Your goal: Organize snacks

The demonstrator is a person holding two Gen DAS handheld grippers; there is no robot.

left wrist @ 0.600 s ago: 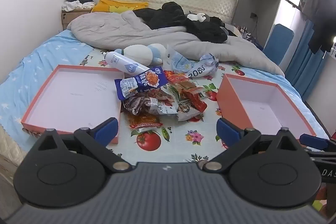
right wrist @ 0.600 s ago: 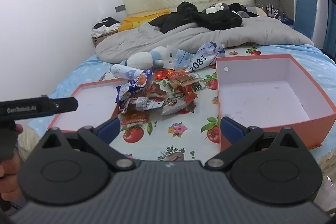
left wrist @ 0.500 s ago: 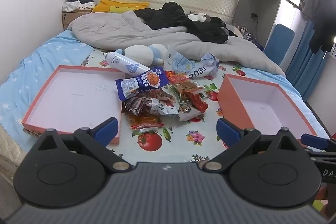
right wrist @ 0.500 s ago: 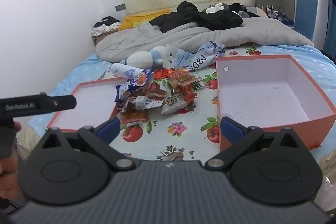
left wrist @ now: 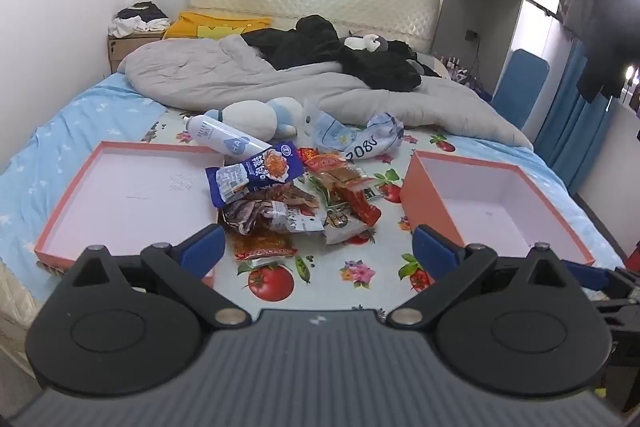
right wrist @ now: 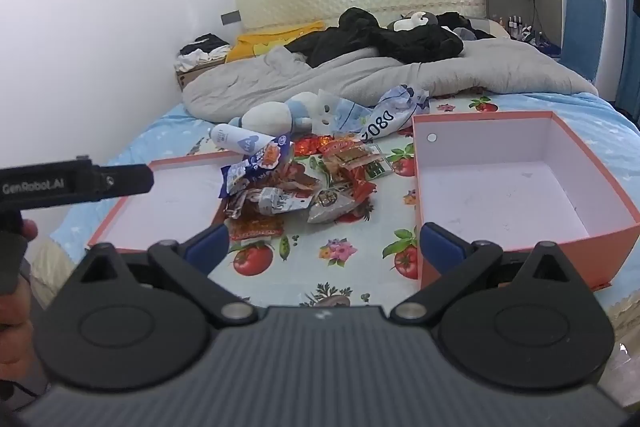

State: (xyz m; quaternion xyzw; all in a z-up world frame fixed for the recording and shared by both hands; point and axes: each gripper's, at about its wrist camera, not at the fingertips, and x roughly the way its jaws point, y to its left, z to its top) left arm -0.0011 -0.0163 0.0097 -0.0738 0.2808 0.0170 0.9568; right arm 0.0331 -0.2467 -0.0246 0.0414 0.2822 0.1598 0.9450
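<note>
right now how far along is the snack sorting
Nothing looks done: the deep box and the shallow lid hold no snacks. Nothing is in hand; the left gripper and right gripper are open, short of the snack pile. Every packet is left.

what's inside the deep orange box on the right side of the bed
Nothing that shows: the deep orange box has a bare white floor with a few small marks. The right gripper covers its near-left corner, so that bit cannot be checked.
</note>
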